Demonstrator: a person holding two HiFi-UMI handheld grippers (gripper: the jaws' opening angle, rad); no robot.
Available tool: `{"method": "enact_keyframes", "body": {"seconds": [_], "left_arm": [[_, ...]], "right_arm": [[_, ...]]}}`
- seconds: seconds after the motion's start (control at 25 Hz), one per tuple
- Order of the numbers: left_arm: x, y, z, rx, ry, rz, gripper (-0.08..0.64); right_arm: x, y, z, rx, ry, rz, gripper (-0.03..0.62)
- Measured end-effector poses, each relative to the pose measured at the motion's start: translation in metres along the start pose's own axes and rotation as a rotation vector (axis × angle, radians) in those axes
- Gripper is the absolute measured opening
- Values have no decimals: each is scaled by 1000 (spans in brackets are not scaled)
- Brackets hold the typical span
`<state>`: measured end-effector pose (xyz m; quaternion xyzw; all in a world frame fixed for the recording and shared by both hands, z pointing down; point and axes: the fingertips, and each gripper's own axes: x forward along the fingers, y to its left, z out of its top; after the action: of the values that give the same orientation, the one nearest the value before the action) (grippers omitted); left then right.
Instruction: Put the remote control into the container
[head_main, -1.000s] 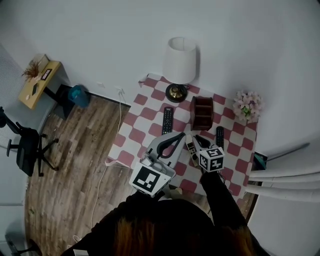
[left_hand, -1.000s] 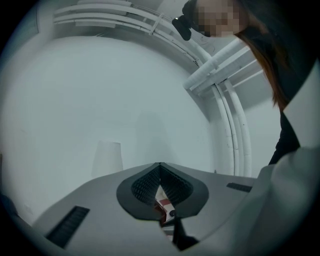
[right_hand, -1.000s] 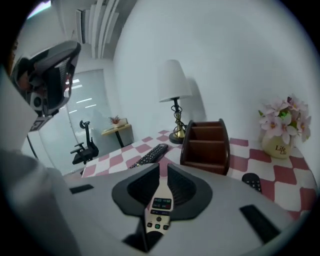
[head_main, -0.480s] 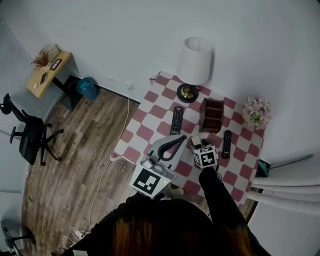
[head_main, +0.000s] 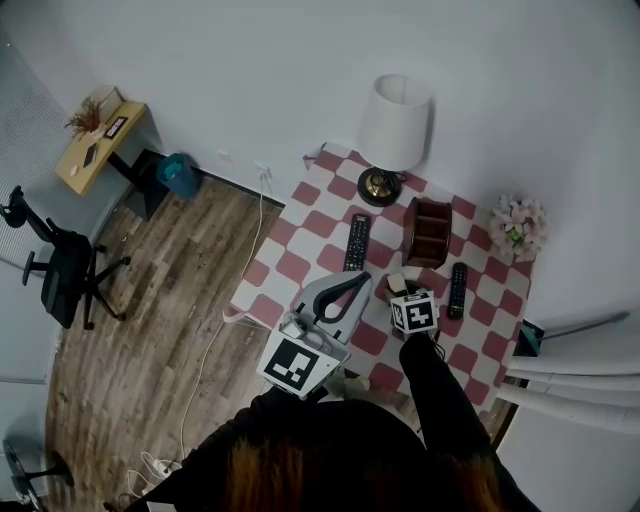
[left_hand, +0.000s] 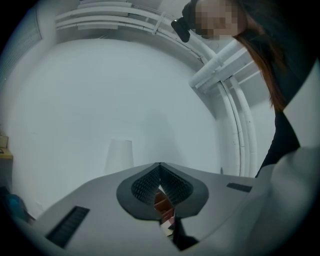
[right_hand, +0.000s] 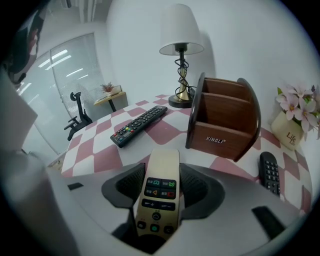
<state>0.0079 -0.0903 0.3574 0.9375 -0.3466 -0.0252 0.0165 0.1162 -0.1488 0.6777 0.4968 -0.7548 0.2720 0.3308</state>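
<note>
Right tool (right_hand: 159, 186), jaws closing around the cream remote control (right_hand: 161, 172), lower centre, facing the wooden container (right_hand: 223, 122); left tool (left_hand: 160, 180) pressed together, idle.

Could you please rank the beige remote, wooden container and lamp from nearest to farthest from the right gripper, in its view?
1. Beige remote, between the right gripper's closing jaws.
2. Wooden container, ahead, slightly right.
3. Lamp, farthest back.
</note>
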Motion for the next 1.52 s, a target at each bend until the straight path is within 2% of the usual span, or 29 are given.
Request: {"method": "enact_keyframes", "body": {"seconds": [0.12,0.32,0.64,0.84,1.16,1.52], "left_arm": [[1,0,-1,2,2,-3,2],[4,-1,-2,-3,2,-10,2],[7,-2,-5,-7,3,-13,2],[4,2,-3,-4,1,2,2],[-1,11,-3,-1,3,33,2],[-9,17,-2,9,14,59,2]], "right_arm": [[-13,-3,11,29,-70,11,218],[-54,-15,54,64,-259,17,215],[-136,-48,158,114,-625,4,213],[-171,-70,211,135,-781,-24,213],[-180,-93,256,177,-920,-37,213],[-163,-126,263,213,-1010,-115,213]]}}
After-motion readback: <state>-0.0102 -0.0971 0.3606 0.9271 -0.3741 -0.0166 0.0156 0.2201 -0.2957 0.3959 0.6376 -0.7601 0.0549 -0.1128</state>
